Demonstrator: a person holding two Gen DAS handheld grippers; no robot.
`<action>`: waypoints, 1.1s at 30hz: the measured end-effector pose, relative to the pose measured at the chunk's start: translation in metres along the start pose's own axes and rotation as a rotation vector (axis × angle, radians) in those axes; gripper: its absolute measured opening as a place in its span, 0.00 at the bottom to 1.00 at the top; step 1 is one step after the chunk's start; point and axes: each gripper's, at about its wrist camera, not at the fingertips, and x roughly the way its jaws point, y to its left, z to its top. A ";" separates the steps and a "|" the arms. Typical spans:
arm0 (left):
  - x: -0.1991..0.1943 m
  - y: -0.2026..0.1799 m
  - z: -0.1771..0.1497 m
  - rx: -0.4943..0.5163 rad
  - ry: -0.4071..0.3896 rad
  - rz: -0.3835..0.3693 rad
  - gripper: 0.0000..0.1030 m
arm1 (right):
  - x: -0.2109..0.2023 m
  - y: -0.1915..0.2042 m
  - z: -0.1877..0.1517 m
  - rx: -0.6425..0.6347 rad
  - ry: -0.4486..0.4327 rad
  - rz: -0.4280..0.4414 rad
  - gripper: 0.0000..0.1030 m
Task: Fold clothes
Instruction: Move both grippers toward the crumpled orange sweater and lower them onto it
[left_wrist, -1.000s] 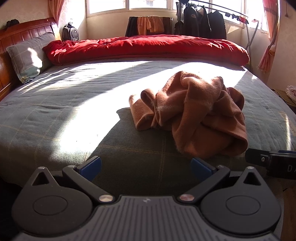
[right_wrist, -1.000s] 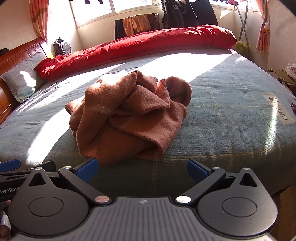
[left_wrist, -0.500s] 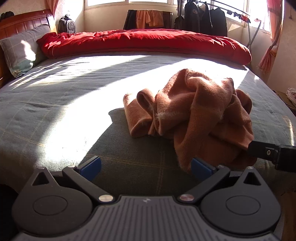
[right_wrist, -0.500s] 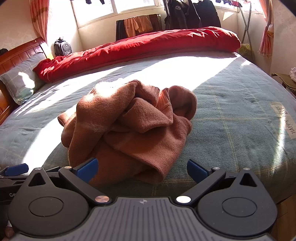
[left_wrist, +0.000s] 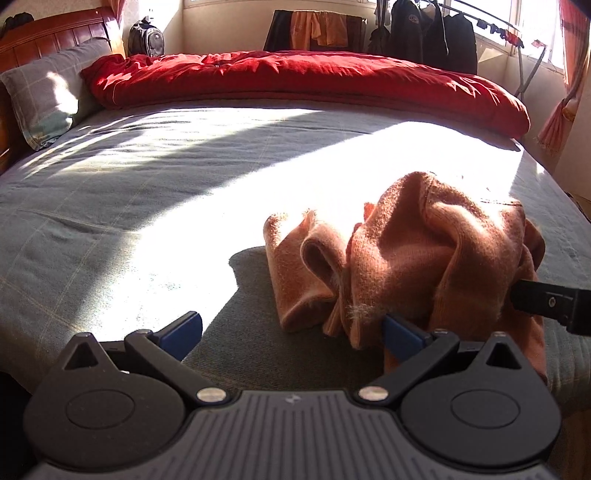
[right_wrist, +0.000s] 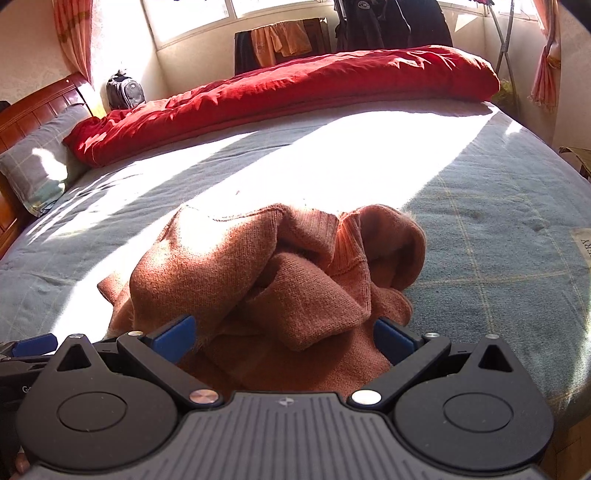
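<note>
With both sets of jaws spread and empty, my left gripper (left_wrist: 291, 334) and right gripper (right_wrist: 284, 338) sit low at the near edge of the bed (left_wrist: 110, 206), flanking the crumpled sweater (right_wrist: 266, 280). I judge the step to be finding a hem: each should pinch one layer at the nearest edge, then draw apart. Left view alone shows a loose cuff-like end (left_wrist: 295, 258); right view alone shows a ribbed band (right_wrist: 351, 251). Beyond lies a red quilt (right_wrist: 295, 85).
</note>
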 end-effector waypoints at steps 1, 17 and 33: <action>0.000 0.000 0.001 0.002 -0.002 -0.002 1.00 | 0.003 0.000 0.002 0.001 0.005 0.004 1.00; 0.009 0.026 -0.005 0.000 -0.009 -0.145 1.00 | -0.013 -0.035 0.007 0.002 -0.102 0.148 1.00; 0.019 0.050 -0.037 -0.029 0.006 -0.292 1.00 | -0.023 -0.028 -0.010 -0.288 -0.269 0.185 1.00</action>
